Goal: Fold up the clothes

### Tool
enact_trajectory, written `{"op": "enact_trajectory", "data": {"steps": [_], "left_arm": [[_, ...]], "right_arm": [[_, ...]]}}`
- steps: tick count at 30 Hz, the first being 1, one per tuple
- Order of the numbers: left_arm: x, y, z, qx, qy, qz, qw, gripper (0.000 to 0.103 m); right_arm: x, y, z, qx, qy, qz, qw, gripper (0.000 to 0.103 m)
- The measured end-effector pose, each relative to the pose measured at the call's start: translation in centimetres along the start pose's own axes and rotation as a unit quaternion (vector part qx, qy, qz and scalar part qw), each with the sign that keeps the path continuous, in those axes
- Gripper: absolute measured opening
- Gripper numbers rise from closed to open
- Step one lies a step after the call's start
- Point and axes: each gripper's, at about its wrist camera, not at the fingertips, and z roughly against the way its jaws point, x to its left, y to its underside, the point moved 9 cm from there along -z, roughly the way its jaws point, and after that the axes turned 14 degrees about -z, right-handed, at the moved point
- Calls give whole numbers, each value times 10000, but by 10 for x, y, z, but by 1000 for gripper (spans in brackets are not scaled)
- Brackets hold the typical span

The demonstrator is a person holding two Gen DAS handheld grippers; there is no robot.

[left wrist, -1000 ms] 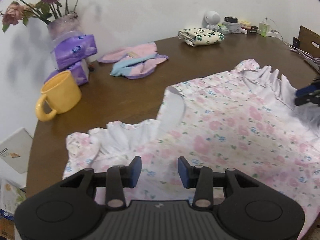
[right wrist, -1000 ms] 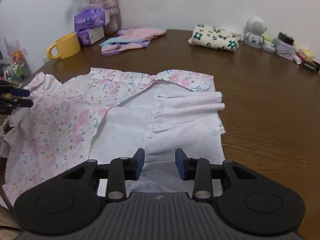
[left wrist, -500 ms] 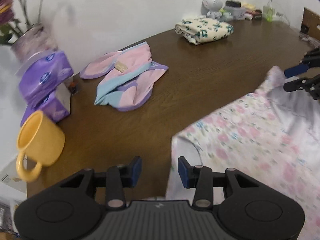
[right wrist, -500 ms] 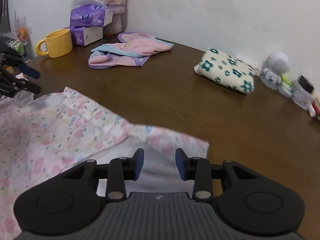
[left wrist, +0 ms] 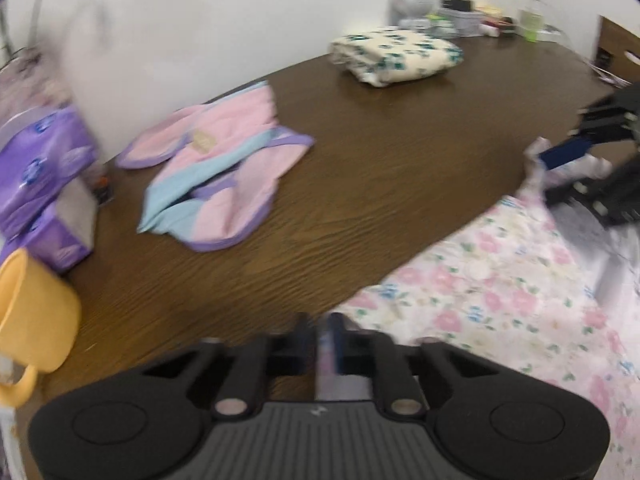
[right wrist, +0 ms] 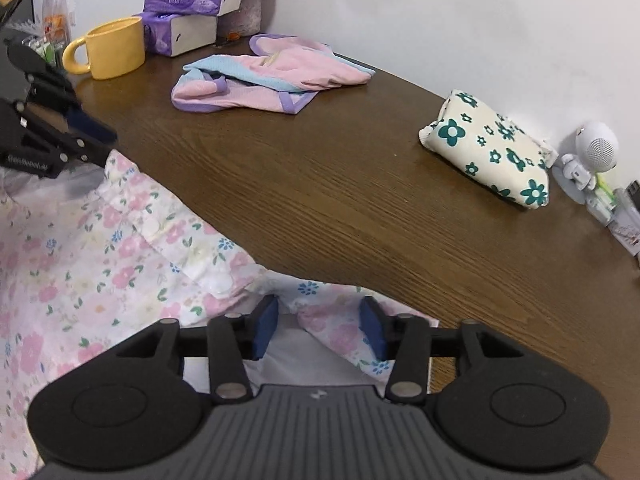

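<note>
The pink flowered dress (right wrist: 100, 264) lay at the brown wooden table's (right wrist: 360, 200) near edge. The left gripper (left wrist: 322, 340) pinched its cloth tight; only the right view showed the right gripper (right wrist: 318, 330) wide apart, holding nothing.

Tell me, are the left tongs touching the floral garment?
Touching. The left wrist view shows the left tongs shut on a fold of the floral garment.

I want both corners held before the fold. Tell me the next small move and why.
Probably close the right gripper on the floral garment: its jaws stand open with the garment's edge lying between them, while the left gripper, though blurred, looks pinched shut on the other corner.
</note>
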Motion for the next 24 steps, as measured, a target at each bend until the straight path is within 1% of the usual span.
{"op": "enact_trajectory", "data": {"steps": [1,2,4,6,7,9,10,11,12,14,15,16,17,18,20,22,24], "left_arm": [[-3,-1,0,-31,-97,-151,9998,1],[-7,-1,0,-62,-194,-299,9993,1],[-8,-4,2,-184,-463,-471,9976,0],[-6,-9,6,-365,-807,-647,9940,0],[-4,-12,8,-452,-1040,-743,9908,0],[-2,-18,9,-593,-1554,-1051,9805,0],[-3,-19,7,-619,-1675,-1199,9766,0],[-4,-18,4,-584,-1596,-1180,9784,1],[-5,-18,2,-548,-1515,-1159,9801,5],[-1,-14,-2,-430,-1241,-908,9872,10],[2,-12,-2,-398,-1172,-781,9892,18],[6,-11,-3,-372,-1105,-705,9907,27],[9,-9,-4,-345,-1038,-628,9920,32],[13,-7,-5,-319,-970,-550,9933,37],[19,-6,-10,-315,-766,-368,9959,40],[24,-8,-13,-364,-473,-165,9981,40],[27,-9,-16,-424,-140,51,9990,40]], "right_arm": [[0,-3,0,-65,37,17,10000,17],[0,-6,1,-131,74,34,9999,7],[1,-11,2,-261,149,68,9995,3],[1,-17,2,-392,223,103,9989,2],[1,-20,3,-457,260,120,9985,2],[0,-26,2,-563,336,136,9978,2],[-1,-28,-1,-616,419,193,9970,2],[-1,-30,-4,-667,500,247,9962,3],[-3,-30,-7,-627,467,200,9967,3],[-8,-31,-10,-512,366,-19,9980,8],[-11,-31,-7,-507,303,-188,9981,10],[-13,-30,-4,-503,227,-295,9980,15],[-14,-29,-1,-470,151,-354,9982,22],[-14,-28,2,-437,74,-413,9982,25],[-13,-24,5,-354,-41,-453,9983,38],[-13,-23,0,-323,62,-360,9988,43],[-13,-24,-7,-252,78,-340,9991,44]]}}
